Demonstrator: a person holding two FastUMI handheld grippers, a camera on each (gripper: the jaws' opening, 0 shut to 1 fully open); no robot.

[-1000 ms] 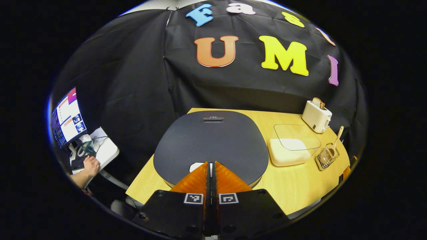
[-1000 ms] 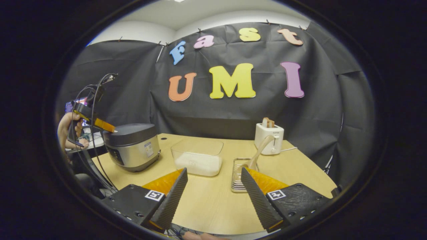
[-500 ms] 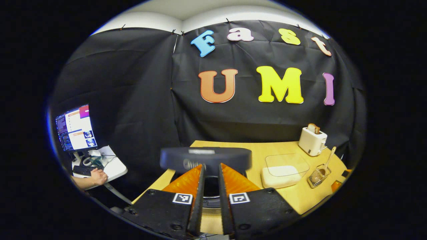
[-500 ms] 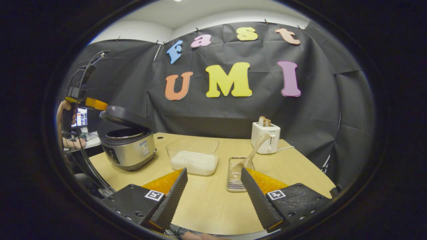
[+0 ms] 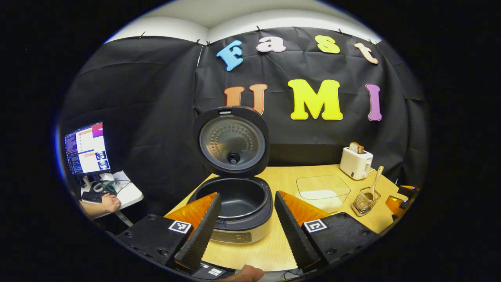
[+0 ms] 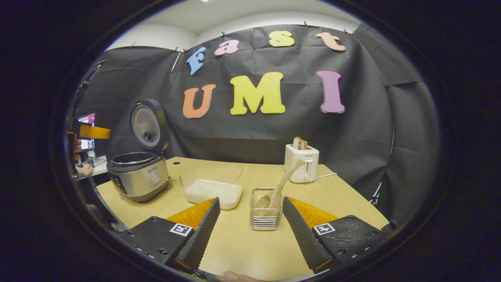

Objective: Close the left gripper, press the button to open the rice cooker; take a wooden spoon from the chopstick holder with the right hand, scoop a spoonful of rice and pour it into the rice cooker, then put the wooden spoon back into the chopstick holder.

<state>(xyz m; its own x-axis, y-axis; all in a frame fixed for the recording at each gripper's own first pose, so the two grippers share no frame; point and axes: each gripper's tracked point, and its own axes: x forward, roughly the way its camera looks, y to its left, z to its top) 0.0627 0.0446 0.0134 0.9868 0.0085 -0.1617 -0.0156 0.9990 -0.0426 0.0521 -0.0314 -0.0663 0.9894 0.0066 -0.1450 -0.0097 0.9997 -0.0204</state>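
The rice cooker (image 5: 238, 217) (image 6: 137, 178) stands with its lid (image 5: 231, 141) swung fully upright, showing a dark bare pot. My left gripper (image 5: 244, 231) is open just in front of it, holding nothing. A clear container of white rice (image 5: 323, 192) (image 6: 211, 188) sits to the cooker's right. Beyond it a wire chopstick holder (image 5: 364, 199) (image 6: 265, 209) holds the wooden spoon (image 5: 375, 181) (image 6: 282, 182), handle leaning up to the right. My right gripper (image 6: 250, 231) is open, close in front of the holder, which lies between its fingers' line.
A white toaster (image 5: 355, 163) (image 6: 301, 162) with bread stands at the table's back right. Off the table's left, a person's hand (image 5: 107, 203) rests at a small desk with a monitor (image 5: 87, 149). The wooden table (image 6: 340, 196) has free surface on the right.
The cooker lid swung from shut to fully upright. My left gripper drew back from the lid and opened. My right gripper shifted so the chopstick holder sits more centred before it.
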